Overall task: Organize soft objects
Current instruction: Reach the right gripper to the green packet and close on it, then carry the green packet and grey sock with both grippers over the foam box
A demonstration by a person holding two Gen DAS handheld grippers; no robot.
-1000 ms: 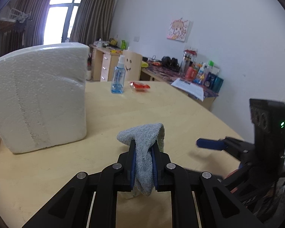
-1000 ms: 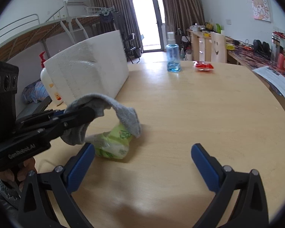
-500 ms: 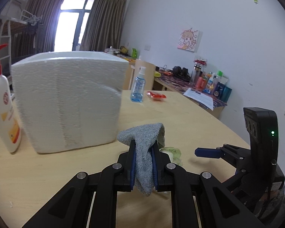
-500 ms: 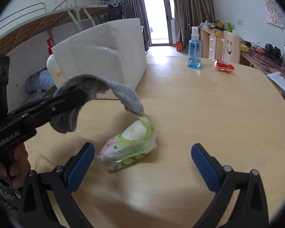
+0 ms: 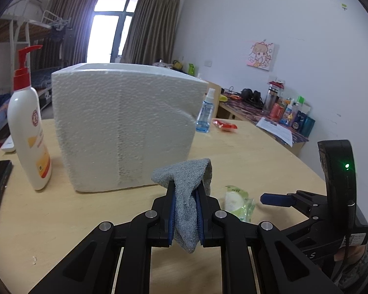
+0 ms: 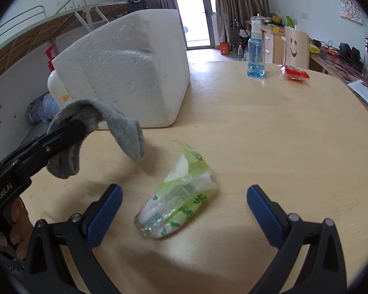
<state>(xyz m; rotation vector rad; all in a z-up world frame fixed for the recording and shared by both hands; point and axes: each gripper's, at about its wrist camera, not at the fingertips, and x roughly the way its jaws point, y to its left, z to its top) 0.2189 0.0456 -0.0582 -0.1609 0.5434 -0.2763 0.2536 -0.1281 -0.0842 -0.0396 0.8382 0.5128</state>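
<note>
Now the left tool (image 5: 185, 214) carries a grey sock (image 5: 186, 196) toward the foam box (image 5: 125, 125); the right tool (image 6: 184, 210) waits spread over a tissue pack (image 6: 179, 196).

Pinched mid-length between the pressed-together blue pads, the sock is fuzzy knit and droops limply on both sides above the desk (image 6: 269, 127). To do this well, I judge, lift it clear of the box's thick, pebbly white wall before letting go, so the floppy ends do not snag the rim. The pack lying on the desk between the open fingers is glossy, crinkly green-and-white film, soft and squashable, so a gentle squeeze across its narrow width should do.
</note>
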